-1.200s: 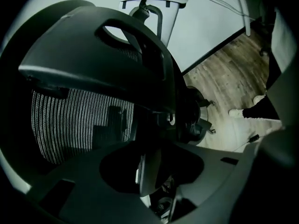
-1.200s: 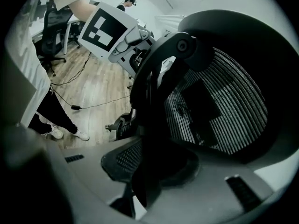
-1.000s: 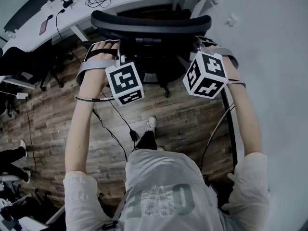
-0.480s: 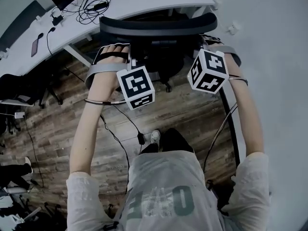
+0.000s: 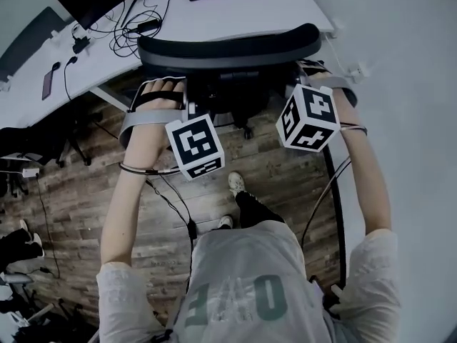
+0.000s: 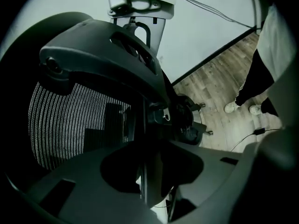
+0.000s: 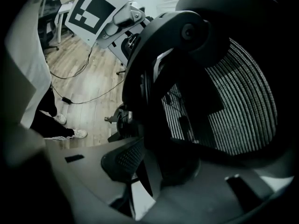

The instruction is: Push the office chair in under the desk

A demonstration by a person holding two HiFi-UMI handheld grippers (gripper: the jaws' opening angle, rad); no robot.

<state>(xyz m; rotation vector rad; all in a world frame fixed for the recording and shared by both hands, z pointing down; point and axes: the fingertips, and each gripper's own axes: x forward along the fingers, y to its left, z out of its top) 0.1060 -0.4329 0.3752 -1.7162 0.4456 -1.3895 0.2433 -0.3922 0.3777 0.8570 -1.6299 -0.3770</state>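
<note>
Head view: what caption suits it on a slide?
From above: a person clamps the left gripper and right gripper on an office chair, facing a white desk.

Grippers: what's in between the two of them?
The office chair's back, in the head view; left gripper and right gripper each clamp it.

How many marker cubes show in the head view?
2. One black-and-white marker cube sits left of centre, over the person's left wrist; the other sits right, over the right wrist. Both lie near the black office chair backrest. None seems hidden.
</note>
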